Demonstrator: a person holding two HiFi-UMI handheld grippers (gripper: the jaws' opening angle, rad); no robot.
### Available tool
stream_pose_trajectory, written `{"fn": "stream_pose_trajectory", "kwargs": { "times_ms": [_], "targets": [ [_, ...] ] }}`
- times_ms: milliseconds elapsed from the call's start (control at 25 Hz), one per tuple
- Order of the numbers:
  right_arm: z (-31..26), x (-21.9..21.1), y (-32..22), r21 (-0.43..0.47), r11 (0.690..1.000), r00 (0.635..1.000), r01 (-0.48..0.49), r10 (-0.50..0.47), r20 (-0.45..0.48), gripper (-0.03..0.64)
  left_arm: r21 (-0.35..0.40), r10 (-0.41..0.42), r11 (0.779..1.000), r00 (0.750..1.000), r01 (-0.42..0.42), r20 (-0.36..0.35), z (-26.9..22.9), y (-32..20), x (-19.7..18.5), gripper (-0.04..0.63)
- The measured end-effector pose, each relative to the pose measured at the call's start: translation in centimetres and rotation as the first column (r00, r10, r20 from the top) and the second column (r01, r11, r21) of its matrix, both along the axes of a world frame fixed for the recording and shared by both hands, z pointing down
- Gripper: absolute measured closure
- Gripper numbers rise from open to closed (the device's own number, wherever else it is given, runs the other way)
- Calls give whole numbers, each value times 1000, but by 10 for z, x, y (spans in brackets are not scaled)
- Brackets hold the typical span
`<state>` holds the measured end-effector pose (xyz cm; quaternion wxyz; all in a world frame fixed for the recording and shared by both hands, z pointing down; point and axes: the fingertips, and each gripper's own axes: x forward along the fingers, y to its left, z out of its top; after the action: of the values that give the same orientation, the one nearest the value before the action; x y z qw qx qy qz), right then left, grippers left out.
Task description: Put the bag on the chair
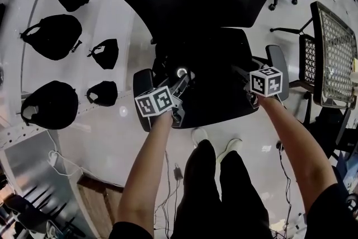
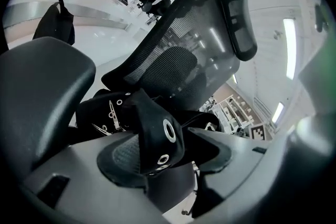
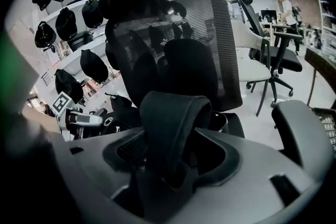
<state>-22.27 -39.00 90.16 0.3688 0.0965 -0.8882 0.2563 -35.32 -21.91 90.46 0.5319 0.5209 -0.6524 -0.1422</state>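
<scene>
Left gripper view first: your left tool (image 2: 157,162) stands wide. The narrow black strap with metal eyelets (image 2: 160,136) rises loosely between its jaws, and no pad presses on it as far as I can see. Just beyond that tool's tips, the black fabric bag (image 2: 105,113) slumps on the black mesh-backed office chair (image 2: 178,55). The chair's padded armrest (image 2: 42,92) sits close at the tool's left.

In the head view, the left tool (image 1: 180,87) and the right tool (image 1: 250,91) both reach down over the seat (image 1: 224,112), with the bag (image 1: 215,78) between them. It is black on black, so its outline is hard to trace there.

In the right gripper view, your right tool (image 3: 173,165) is wide too. A broad padded black strap loop (image 3: 173,113) arches between its jaws, apparently slack.

I judge you're at the release: the bag looks set on the chair, and neither tool grips it. Next, you need to draw each tool back and up along its own line. That way no jaw hooks a strap and drags the bag towards the seat's front edge.

The bag seems to lie with its long axis running from one tool to the other, across the seat and along the backrest. Its straps point up and towards you.
</scene>
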Motion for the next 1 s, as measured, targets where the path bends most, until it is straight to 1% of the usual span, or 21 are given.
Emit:
{"fn": "stream_pose_trajectory", "kwargs": {
  "times_ms": [160, 240, 280, 400, 480, 600, 680, 880, 1000],
  "targets": [
    [-3, 6, -4, -29, 999, 999, -29, 30, 18, 339, -32, 28, 999, 998, -27, 48, 1, 1, 2, 357],
    [-8, 6, -4, -35, 999, 999, -31, 32, 35, 326, -28, 44, 999, 997, -42, 66, 0, 1, 4, 353],
    [-10, 7, -5, -33, 999, 999, -30, 31, 40, 312, -22, 49, 999, 997, -47, 68, -1, 1, 5, 348],
    [-17, 8, -8, -34, 999, 998, -35, 37, 56, 299, -15, 57, 998, 996, -56, 74, -8, 1, 8, 339],
    [-22, 10, -6, -39, 999, 997, -36, 39, 65, 288, -13, 48, 999, 996, -47, 71, -13, 4, 8, 337],
    [-30, 12, 0, -37, 999, 997, -17, 19, 74, 268, 2, 0, 1000, 998, 0, 56, -19, 11, 4, 334],
    [-34, 15, 3, -37, 999, 997, -9, 11, 72, 267, -1, -13, 1000, 998, 13, 68, -23, 17, 1, 334],
    [-42, 30, 15, -48, 999, 999, 0, 3, 50, 265, -16, 19, 1000, 991, -17, 134, -35, 33, 6, 333],
    [-51, 43, 17, -40, 999, 999, -8, 9, 39, 256, -7, 21, 1000, 991, -20, 131, -44, 42, 13, 322]
  ]
}}
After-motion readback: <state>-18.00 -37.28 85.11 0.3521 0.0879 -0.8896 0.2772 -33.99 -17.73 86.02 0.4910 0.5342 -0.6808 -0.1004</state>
